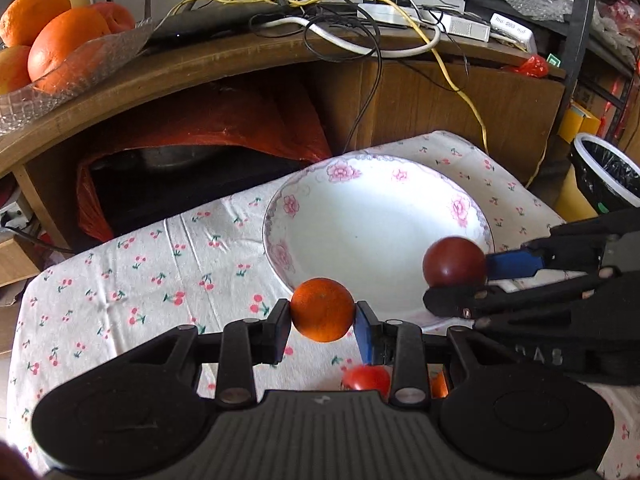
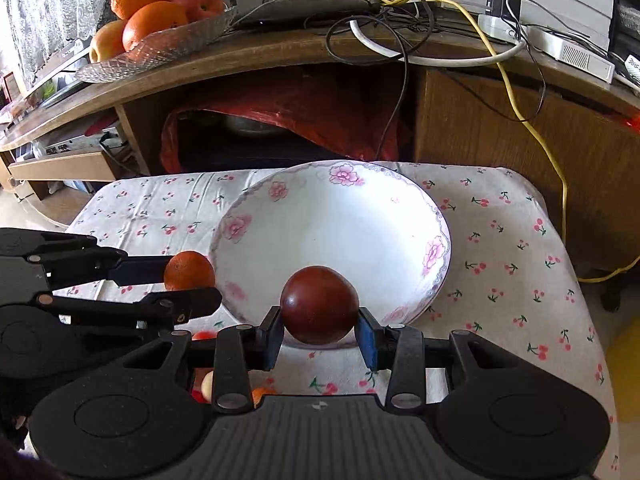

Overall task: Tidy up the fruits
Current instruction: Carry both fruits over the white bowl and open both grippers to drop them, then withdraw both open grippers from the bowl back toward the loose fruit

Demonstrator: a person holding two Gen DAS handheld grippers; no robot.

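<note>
The cherry-print tablecloth [image 2: 500,240] spreads across the low table, and on it sits the big floral plate [image 2: 434,248], empty and, by the look of it, where the fruit is meant to go. Both grippers come in at its near rim, each with a load. The right gripper [image 2: 319,334] is pinching a dark red fruit [image 2: 319,304] squarely between its pads, and that fruit hangs over the plate's near edge, carried high enough to clear the rim. The left gripper [image 1: 323,326] is clamped on a small orange [image 1: 322,309], gripped side to side, hovering just short of the plate's left rim over the cloth. Small stuff now: a red fruit [image 1: 366,378] peeks out beneath the left gripper, apparently waiting on the cloth, with an orange sliver beside it too hidden to name.
</note>
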